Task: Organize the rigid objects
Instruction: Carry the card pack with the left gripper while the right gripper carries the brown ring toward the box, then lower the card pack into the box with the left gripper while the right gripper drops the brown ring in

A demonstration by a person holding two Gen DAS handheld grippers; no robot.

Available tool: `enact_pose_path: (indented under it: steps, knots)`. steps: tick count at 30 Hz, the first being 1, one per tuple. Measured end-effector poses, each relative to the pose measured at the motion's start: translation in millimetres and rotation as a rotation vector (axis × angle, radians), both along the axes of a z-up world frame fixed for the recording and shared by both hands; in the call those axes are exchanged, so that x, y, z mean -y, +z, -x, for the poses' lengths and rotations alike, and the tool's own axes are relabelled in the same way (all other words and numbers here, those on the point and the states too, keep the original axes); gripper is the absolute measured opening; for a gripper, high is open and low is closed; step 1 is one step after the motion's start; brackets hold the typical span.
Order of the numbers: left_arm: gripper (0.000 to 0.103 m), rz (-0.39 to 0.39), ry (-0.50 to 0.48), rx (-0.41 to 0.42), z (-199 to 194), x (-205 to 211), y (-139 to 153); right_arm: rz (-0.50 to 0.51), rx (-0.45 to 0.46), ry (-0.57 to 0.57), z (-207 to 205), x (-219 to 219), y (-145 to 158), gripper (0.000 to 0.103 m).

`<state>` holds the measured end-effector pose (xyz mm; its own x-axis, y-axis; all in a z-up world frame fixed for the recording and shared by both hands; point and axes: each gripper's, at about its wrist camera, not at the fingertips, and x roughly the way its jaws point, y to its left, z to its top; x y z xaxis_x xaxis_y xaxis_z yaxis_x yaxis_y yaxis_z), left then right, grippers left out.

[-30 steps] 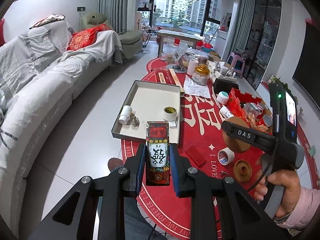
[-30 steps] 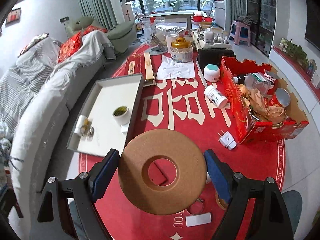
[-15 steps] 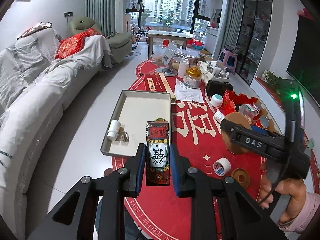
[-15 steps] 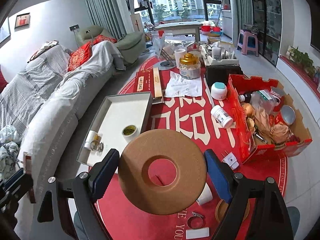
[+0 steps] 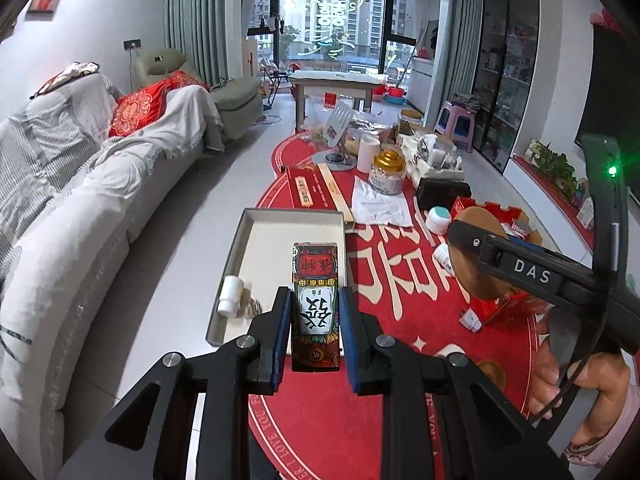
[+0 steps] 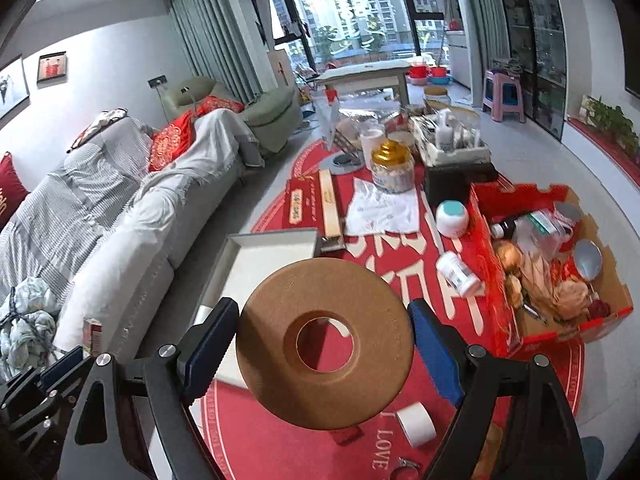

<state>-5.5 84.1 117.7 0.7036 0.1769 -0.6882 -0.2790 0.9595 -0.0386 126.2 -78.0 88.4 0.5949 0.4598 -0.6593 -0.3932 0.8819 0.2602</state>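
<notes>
Your left gripper [image 5: 314, 330] is clamped tight on a small decorated box [image 5: 316, 304], its pads pressed to the box's two long sides, and the box stands upright between them, held in the air over the near end of the tray [image 5: 240, 248]. Your right gripper [image 6: 324, 344] is spread wide but not empty: a brown tape roll [image 6: 324, 344] sits edge to edge between its pads, flat face toward the camera, carried above the red rug [image 6: 400, 248] just right of the tray's near corner.

Both pieces look picked up and on their way, so you are in the carry step, with the set-down not yet done. The tray, where a white bottle [image 5: 230, 298] already lies by the left wall, seems the likely place. Next you would need to lower each piece onto bare tray floor and only then let go.

Mind the tray's raised rim as you come in, and keep off the bottle. The middle and far part of the tray are open. Your two grippers are near each other, so bring them in one at a time. The cardboard box [image 6: 616, 280] of clutter lies well apart on the right.
</notes>
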Motion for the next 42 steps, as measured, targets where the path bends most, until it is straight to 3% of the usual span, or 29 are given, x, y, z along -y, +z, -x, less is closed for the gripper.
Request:
enact_pose_path:
  steps: [18,26,32,42]
  knots:
    - [0.026,0.032,0.091,0.044,-46.7,-54.5,10.8,-0.108,0.039,0.084,-34.4,-60.9,61.0,0.087]
    - [0.026,0.114,0.106,-0.029,-57.1,-69.9,-29.2,-0.047,-0.108,0.098,-46.4,-80.4,11.7,0.087]
    - [0.026,0.188,0.171,-0.084,-62.4,-84.7,-59.2,0.001,-0.203,0.085,-52.0,-76.6,-27.8,0.087]
    - [0.026,0.196,0.259,-0.190,-90.6,-104.6,-110.7,0.044,-0.325,0.080,-76.0,-84.5,-74.9,0.087]
